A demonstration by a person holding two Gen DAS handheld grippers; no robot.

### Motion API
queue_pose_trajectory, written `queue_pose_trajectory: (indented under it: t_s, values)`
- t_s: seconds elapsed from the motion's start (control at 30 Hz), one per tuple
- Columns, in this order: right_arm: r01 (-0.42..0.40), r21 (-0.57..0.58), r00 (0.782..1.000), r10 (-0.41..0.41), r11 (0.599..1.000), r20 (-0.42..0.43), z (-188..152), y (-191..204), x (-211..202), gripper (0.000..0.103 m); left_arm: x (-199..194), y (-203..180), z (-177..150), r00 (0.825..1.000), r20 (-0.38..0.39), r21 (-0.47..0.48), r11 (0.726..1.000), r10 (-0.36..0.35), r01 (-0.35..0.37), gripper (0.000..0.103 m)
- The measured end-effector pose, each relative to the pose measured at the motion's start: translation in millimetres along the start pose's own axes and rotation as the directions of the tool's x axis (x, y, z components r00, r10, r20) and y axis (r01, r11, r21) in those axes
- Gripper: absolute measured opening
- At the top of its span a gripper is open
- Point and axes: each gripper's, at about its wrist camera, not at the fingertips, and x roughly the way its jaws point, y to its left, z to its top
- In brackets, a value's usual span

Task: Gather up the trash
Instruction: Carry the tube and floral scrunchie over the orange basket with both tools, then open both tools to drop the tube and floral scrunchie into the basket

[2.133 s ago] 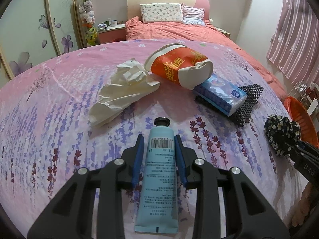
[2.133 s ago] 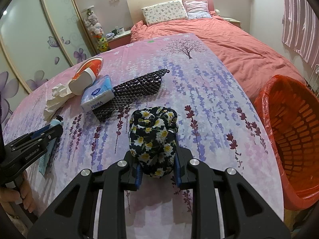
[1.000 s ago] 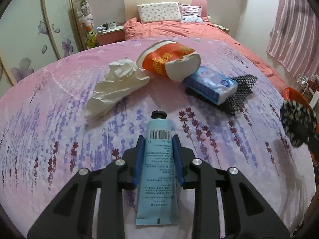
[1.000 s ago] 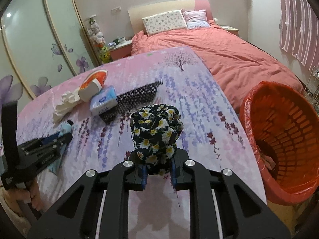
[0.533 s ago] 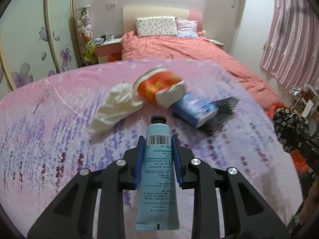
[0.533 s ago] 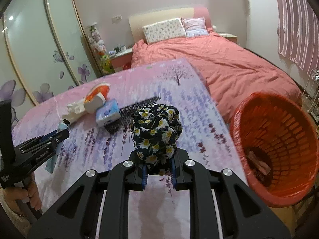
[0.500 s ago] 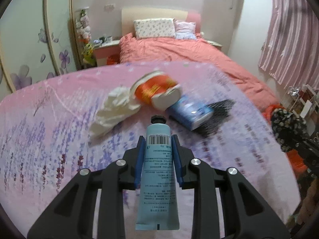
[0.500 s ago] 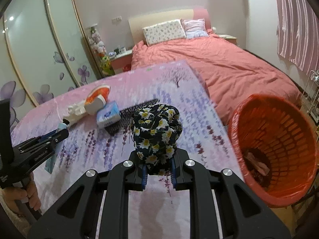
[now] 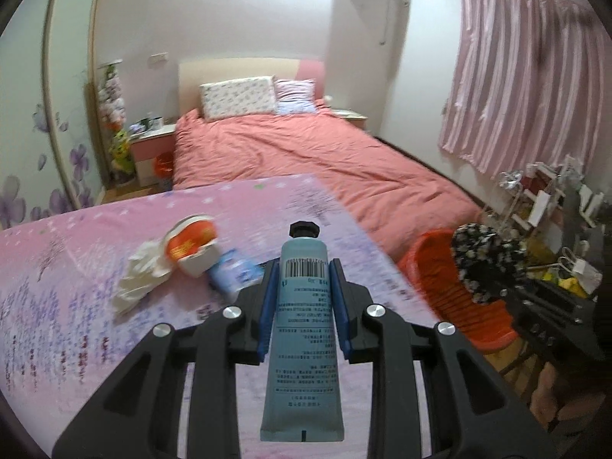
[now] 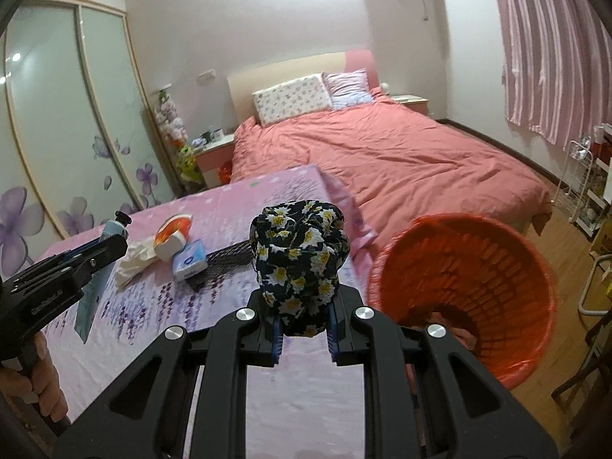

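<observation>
My left gripper (image 9: 304,298) is shut on a light blue tube (image 9: 303,329) with a black cap and holds it in the air above the pink floral table (image 9: 76,306). My right gripper (image 10: 304,325) is shut on a black floral cloth bundle (image 10: 300,260), lifted above the table's right end, beside the orange basket (image 10: 470,287). The basket also shows in the left wrist view (image 9: 440,264), with the bundle (image 9: 482,260) over it. On the table lie a crumpled white tissue (image 9: 141,275), an orange and white cup (image 9: 193,246) on its side and a blue tissue pack (image 9: 233,271).
A black mesh mat (image 10: 225,258) lies under the tissue pack (image 10: 189,264). A bed with a red cover (image 10: 382,160) stands behind the table. A wardrobe (image 10: 69,134) is at the left, a wire rack (image 10: 585,179) at the right.
Both grippers have risen from the table and swung right with their loads. The orange basket has come into fuller view below the floral bundle.
</observation>
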Motion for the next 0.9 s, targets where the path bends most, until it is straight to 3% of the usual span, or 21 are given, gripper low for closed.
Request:
queue_pose_trajectory:
  t_s: [0.4,0.9]
  values:
    - [0.078,0.071,0.995,-0.082,0.994,0.054,8,-52,-12,0.018,13,-84,15,0.989,0.017,0.070,0.987,-0.148,0.146,0.027]
    - [0.130,0.203,0.990,-0.138,0.971,0.028,11,-123,8,0.018,74,-176,11,0.952,-0.067,0.136,0.943,-0.297,0.304,0.027]
